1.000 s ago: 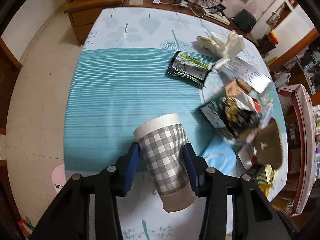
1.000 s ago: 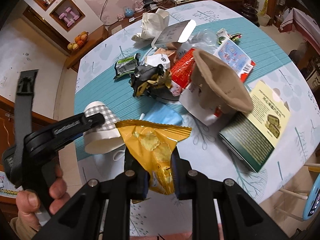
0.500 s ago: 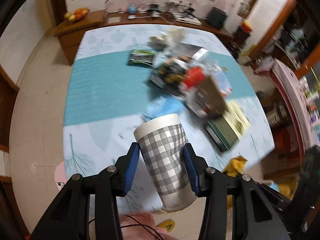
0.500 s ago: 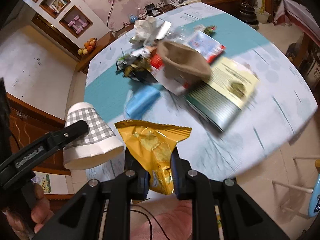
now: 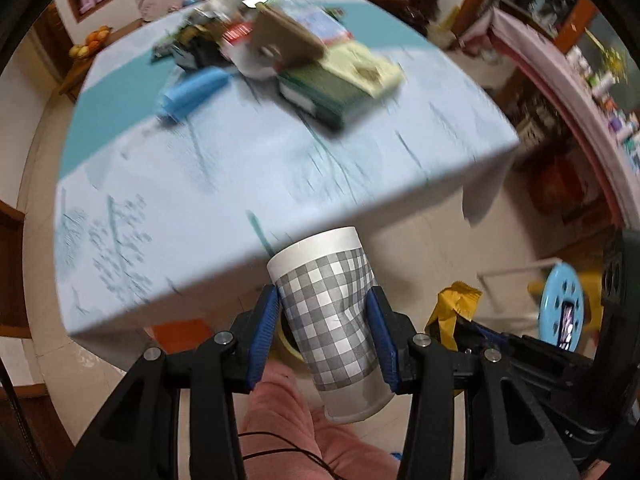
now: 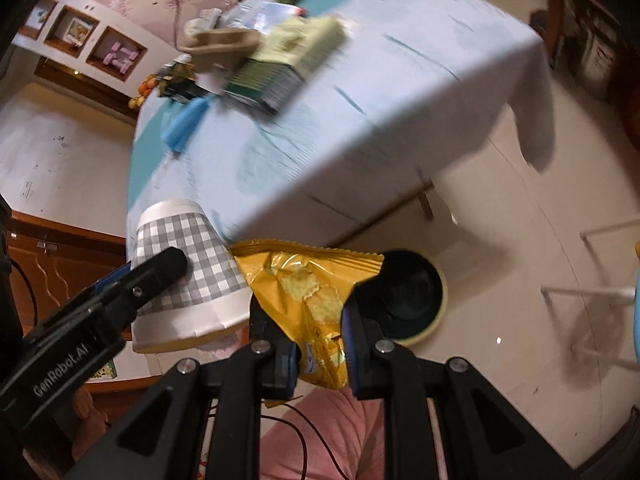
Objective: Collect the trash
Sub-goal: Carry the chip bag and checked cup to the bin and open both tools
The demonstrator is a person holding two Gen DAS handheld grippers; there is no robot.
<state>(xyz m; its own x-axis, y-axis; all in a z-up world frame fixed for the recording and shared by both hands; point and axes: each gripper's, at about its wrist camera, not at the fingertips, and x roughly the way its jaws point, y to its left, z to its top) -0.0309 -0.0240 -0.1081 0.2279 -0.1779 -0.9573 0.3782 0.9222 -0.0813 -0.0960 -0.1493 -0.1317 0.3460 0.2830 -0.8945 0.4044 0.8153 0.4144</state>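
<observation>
Left gripper point(image 5: 323, 330): clamps checked paper cup point(image 5: 326, 312). Right gripper point(image 6: 318, 334): pinches yellow snack bag point(image 6: 308, 292). Both, over the table point(image 5: 248, 168) a second ago, now hang beyond its edge above the bin point(image 6: 416, 300); drop likely next.

Grey-checked paper cup point(image 5: 332, 316) and yellow chip bag point(image 6: 312, 296) held above floor.

Clothed table point(image 5: 280, 184) under trash pile point(image 5: 288, 52)
</observation>
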